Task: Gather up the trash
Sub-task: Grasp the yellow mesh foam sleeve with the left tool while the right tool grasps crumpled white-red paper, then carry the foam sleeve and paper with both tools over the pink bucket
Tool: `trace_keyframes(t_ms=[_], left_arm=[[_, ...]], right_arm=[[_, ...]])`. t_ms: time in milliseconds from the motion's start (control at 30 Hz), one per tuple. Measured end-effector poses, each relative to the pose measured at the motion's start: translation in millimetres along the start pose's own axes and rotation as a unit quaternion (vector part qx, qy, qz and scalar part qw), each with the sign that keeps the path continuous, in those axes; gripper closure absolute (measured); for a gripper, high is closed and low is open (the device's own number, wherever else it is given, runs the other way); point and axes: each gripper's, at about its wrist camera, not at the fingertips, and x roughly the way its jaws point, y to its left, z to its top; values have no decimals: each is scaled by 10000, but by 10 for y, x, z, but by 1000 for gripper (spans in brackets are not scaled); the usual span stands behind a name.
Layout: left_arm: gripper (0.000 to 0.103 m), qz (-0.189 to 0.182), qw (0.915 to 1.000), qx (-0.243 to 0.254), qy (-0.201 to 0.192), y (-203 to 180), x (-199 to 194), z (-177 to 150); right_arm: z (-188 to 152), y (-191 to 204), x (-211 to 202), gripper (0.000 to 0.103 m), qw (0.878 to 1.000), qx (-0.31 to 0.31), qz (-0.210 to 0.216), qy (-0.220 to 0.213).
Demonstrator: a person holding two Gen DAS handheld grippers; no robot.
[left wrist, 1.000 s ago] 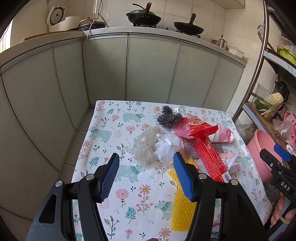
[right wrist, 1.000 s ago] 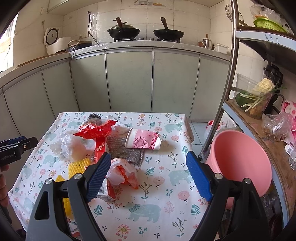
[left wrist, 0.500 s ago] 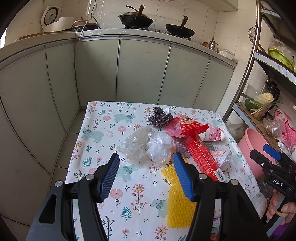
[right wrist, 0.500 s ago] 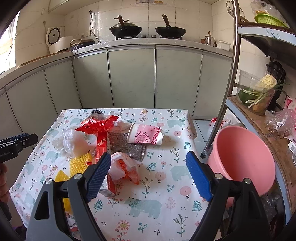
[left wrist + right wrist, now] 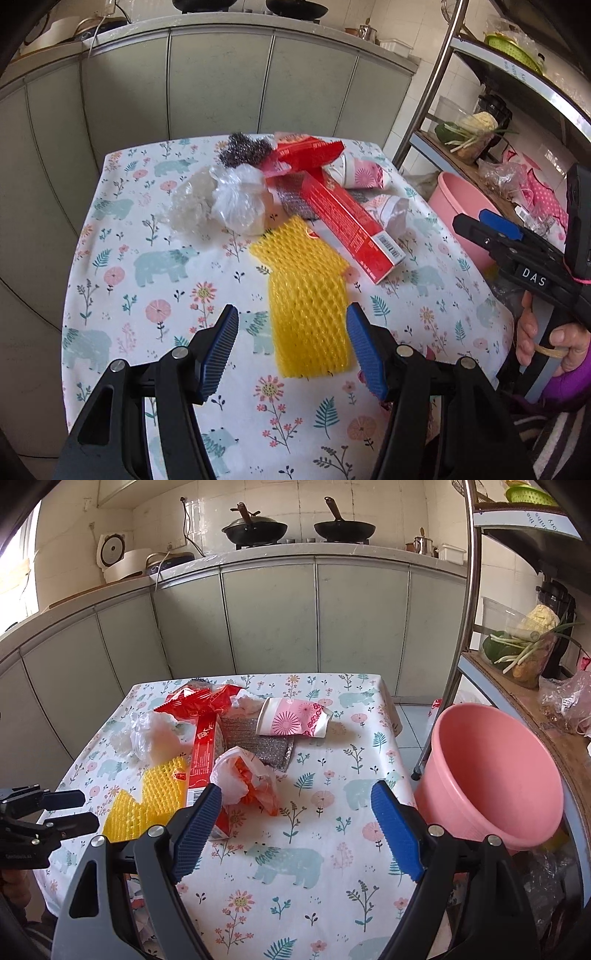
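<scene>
Trash lies on the flowered tablecloth (image 5: pixel 159 280): a yellow foam net (image 5: pixel 308 295) (image 5: pixel 147 801), a long red box (image 5: pixel 340 218) (image 5: pixel 203 749), clear plastic bags (image 5: pixel 221 203) (image 5: pixel 151 734), a red wrapper (image 5: pixel 306 151) (image 5: pixel 199 701), a crushed pink paper cup (image 5: pixel 362 173) (image 5: pixel 291 722), a steel scourer (image 5: pixel 240 151) and a white-orange bag (image 5: pixel 247 779). My left gripper (image 5: pixel 291 350) is open just above the near end of the yellow net. My right gripper (image 5: pixel 295 827) is open over the cloth, near the white-orange bag. Both hold nothing.
A pink plastic basin (image 5: pixel 495 771) (image 5: pixel 461 210) stands off the table's right edge beside a metal shelf rack (image 5: pixel 465 609) holding vegetables. Grey cabinets (image 5: pixel 269 620) with pans on top run behind the table. A silver mesh cloth (image 5: pixel 258 746) lies under the trash.
The left gripper has dropped and tilted down toward the table, so the yellow net now lies between its fingers. The right gripper has barely shifted. Both stay open.
</scene>
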Motion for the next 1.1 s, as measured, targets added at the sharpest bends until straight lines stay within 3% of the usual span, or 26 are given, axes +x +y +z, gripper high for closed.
trace_keyframes(t_ms=[167, 433, 500, 567, 600, 667, 800, 900, 1100], left_arm=[[45, -34, 9999, -22, 136, -13, 107, 8], [54, -97, 9990, -112, 430, 39, 271, 7], [60, -114, 9986, -162, 495, 61, 311, 2], [83, -198, 9980, -219, 567, 94, 351, -4], [89, -203, 9978, -242, 587, 106, 359, -10], [95, -221, 9977, -320, 549, 139, 350, -9], [95, -160, 9991, -241, 317, 170, 226, 14], [95, -133, 9996, -192, 181, 168, 110, 55], [96, -233, 9996, -115, -134, 116, -115, 233]], right_arm=[[-12, -23, 74, 30, 9997, 86, 174, 139], [89, 104, 234, 30, 9978, 49, 635, 185], [121, 159, 302, 30, 9968, 22, 759, 232], [148, 207, 363, 30, 9965, -44, 798, 245], [160, 227, 397, 31, 9964, -81, 800, 253], [179, 248, 475, 41, 9958, -88, 846, 339], [167, 227, 652, 74, 9905, 156, 1159, 720], [153, 200, 635, 84, 9885, 241, 1304, 721], [179, 74, 386, 87, 9882, 426, 1406, 437]])
